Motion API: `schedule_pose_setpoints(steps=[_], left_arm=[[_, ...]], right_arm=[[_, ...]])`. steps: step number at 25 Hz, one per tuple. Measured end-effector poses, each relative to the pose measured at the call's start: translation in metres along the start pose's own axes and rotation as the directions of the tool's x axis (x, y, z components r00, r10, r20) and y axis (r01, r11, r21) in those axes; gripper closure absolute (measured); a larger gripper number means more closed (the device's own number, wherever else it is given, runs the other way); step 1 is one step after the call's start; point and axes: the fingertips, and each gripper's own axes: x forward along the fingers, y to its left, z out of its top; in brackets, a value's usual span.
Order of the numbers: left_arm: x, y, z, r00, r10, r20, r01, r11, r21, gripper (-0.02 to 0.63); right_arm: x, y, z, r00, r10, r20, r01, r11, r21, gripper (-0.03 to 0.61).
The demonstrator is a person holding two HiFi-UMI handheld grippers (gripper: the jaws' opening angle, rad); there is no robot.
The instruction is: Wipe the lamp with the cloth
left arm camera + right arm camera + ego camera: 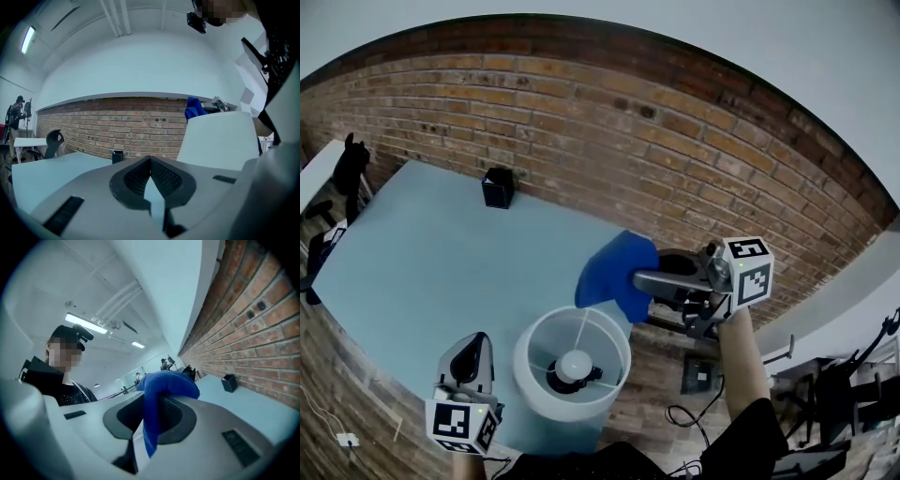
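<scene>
One lamp [572, 364], one cup [498, 187], one cloth [614, 272] clamped by right gripper [643, 280]

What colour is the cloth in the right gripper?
Solid blue. The cloth shows best in the right gripper view, clamped between the jaws.

Grey left gripper [472, 343], grey right gripper [641, 279], black-and-white marker cubes [748, 270], black sleeve [752, 433].

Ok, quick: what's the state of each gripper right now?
Left gripper: closed, nothing between its fingers.
Right gripper: closed on the blue cloth.
</scene>
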Motion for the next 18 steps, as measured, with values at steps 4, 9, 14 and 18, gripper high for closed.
schedule_pose_setpoints(steps=[4, 9, 14, 18], left_arm=[[0.003, 0.003, 0.001, 1.000, 0.006, 0.020, -0.007, 1.000, 0.003, 0.606], [0.002, 0.008, -0.004, 1.000, 0.021, 0.019, -0.021, 1.000, -0.003, 0.606], [0.004, 0.009, -0.013, 1.000, 0.015, -0.010, -0.015, 1.000, -0.010, 0.604], [0.011, 0.009, -0.012, 1.000, 0.013, 0.010, -0.014, 1.000, 0.012, 0.606]], right_arm=[[0.025, -0.011, -0.013, 0.999, 0.029, -0.043, -0.027, 0.999, 0.032, 0.517], [0.039, -0.045, -0.053, 0.995, -0.021, -0.098, 0.033, 0.993, 0.116, 0.517], [0.045, -0.072, -0.082, 0.990, -0.042, -0.132, 0.064, 0.984, 0.169, 0.517], [0.047, -0.094, -0.112, 0.976, -0.057, -0.211, 0.090, 0.985, 0.146, 0.517]])
